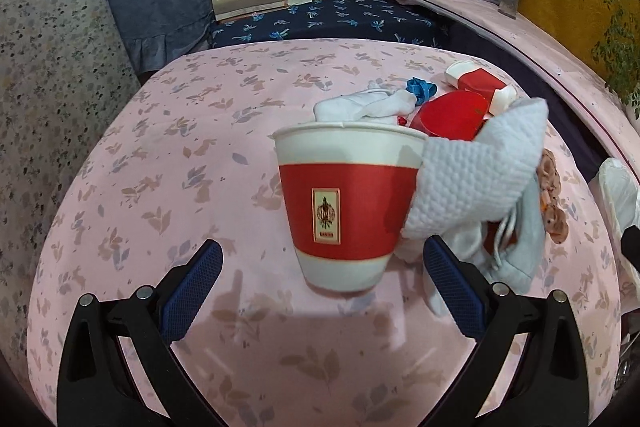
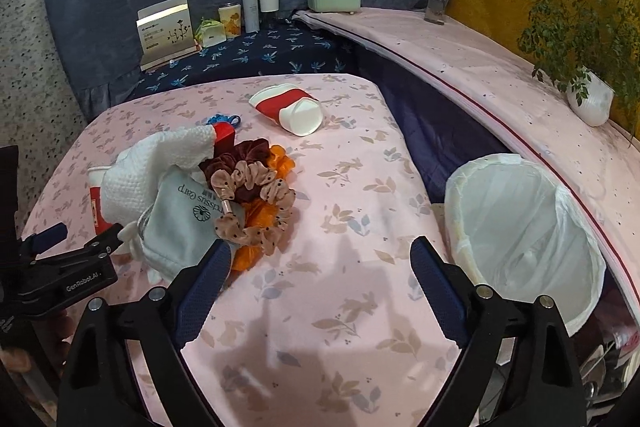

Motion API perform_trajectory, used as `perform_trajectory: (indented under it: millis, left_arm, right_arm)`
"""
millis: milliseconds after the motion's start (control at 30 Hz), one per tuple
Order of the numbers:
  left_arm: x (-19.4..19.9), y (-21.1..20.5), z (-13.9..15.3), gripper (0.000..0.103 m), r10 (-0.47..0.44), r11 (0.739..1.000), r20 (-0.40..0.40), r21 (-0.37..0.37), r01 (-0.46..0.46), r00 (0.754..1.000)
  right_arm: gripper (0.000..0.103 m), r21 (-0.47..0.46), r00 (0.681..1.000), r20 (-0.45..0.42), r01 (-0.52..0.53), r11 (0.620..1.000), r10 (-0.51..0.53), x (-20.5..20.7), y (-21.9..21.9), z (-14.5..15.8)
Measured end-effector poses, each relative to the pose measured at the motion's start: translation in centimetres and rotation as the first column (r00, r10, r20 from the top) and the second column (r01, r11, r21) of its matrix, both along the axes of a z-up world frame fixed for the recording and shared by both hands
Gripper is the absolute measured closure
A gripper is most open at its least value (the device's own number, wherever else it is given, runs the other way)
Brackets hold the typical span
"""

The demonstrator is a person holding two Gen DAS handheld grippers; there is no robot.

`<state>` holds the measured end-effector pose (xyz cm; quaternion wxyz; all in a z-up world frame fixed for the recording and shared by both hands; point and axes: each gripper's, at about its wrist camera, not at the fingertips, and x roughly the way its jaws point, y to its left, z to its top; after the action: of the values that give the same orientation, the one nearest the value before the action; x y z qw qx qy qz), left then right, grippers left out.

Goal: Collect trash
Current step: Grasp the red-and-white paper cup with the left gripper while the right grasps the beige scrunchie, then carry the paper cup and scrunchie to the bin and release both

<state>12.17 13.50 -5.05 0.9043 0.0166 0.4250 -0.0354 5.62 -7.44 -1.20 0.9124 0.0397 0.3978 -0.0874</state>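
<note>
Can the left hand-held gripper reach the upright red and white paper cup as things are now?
Probably yes. The left hand-held gripper is open, and the upright paper cup stands straight ahead with bare tablecloth between them. The white cloth leans against the cup's right side and might get pinched.

A red-and-white paper cup [image 1: 344, 203] is seen standing upright on the pink floral cloth, rim up, with a small gold-framed label on its red band. A white waffle-textured wipe [image 1: 476, 171] is draped against its right side, crumpled. A second red-and-white paper cup [image 2: 290, 109] is tipped on its side further back, well apart from the first, its open mouth turned toward the bin. More crumpled white tissue [image 1: 352, 107] is bunched just behind the upright cup. The white-lined trash bin [image 2: 524, 231] is set off the cloth's right edge, open.
</note>
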Motion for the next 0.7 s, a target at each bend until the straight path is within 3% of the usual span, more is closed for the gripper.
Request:
perform_trajectory:
  millis: [200,300,367,567,633,700]
  left_arm:
    - [1.7,0.1,-0.7,0.009,-0.040,0.998,-0.016,-0.047,0.039,0.999]
    - [2.2,0.1,-1.3,0.021,-0.072,0.995,-0.034,-0.072,0.069,0.997]
    - [2.7,0.2,-1.6,0.034,-0.083,0.992,-0.054,-0.095,0.077,0.995]
    - [2.6,0.8,-1.7,0.035,-0.088,0.988,-0.056,-0.135,0.080,0.994]
    - [2.3,1.1,-1.5,0.035,-0.083,0.987,-0.051,-0.139,0.075,0.995]
    - [2.0,1.5,-1.1,0.035,-0.067,0.988,-0.042,-0.143,0.060,0.997]
  right_arm:
    - [0.035,0.069,0.999,-0.031,-0.038,0.997,0.041,3.1,1.2,-1.2]
    - [0.044,0.076,0.997,-0.044,-0.055,0.996,0.058,4.3,2.0,-2.0]
    - [0.049,0.083,0.996,-0.055,-0.067,0.994,0.072,5.2,2.4,-2.6]
    - [0.069,0.091,0.991,-0.088,-0.093,0.992,0.101,6.7,3.7,-4.2]
    - [0.085,0.101,0.989,-0.093,-0.105,0.989,0.115,6.8,3.9,-4.4]
    - [0.091,0.109,0.988,-0.094,-0.113,0.988,0.124,6.8,4.1,-4.5]
